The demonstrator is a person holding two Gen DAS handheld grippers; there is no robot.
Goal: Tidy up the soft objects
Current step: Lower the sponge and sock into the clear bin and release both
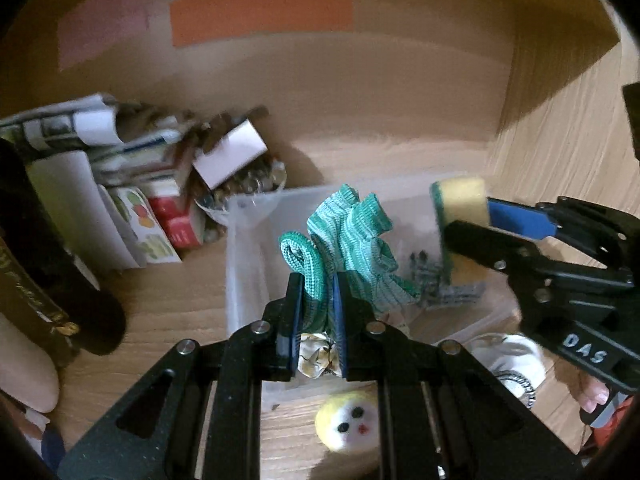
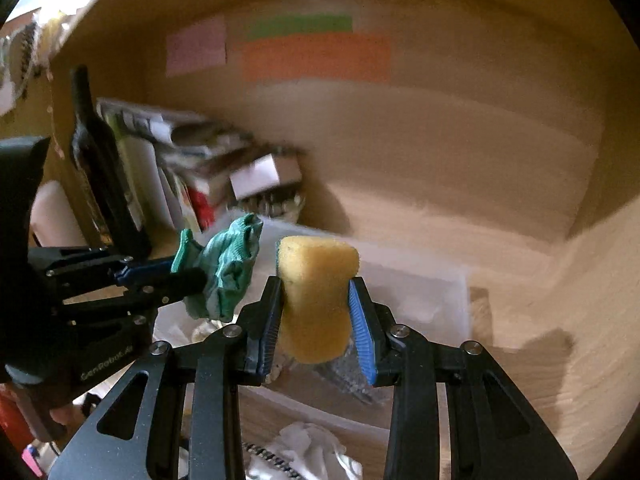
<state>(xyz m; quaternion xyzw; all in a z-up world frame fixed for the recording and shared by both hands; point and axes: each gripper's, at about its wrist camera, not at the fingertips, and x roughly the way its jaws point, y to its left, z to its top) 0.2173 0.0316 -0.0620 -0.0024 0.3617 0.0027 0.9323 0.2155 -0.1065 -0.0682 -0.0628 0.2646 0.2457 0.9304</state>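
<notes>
The left hand-held gripper (image 1: pixel 316 300) is pinching a green knitted cloth (image 1: pixel 352 240) between nearly closed pads, only a narrow fold caught while the rest is bunching loosely above the clear plastic bin (image 1: pixel 244 264). The right hand-held gripper (image 2: pixel 316 320) is squeezing a yellow sponge (image 2: pixel 316 296) at its waist, the foam bulging above and below the blue ribbed pads; its green scouring face is showing in the left view. Both soft things are hanging over the bin, which is sitting on the wooden surface (image 1: pixel 168 312) with some crumpled and grey items already inside. The likely trouble is judged to be this: the two grippers are working close together, so one could be knocking the other, and the cloth's loose loops could be snagging on the pad ridges at release. The springy sponge could be bouncing off the rim toward the yellow-and-white plush toy (image 1: pixel 348 420) lying nearer.
</notes>
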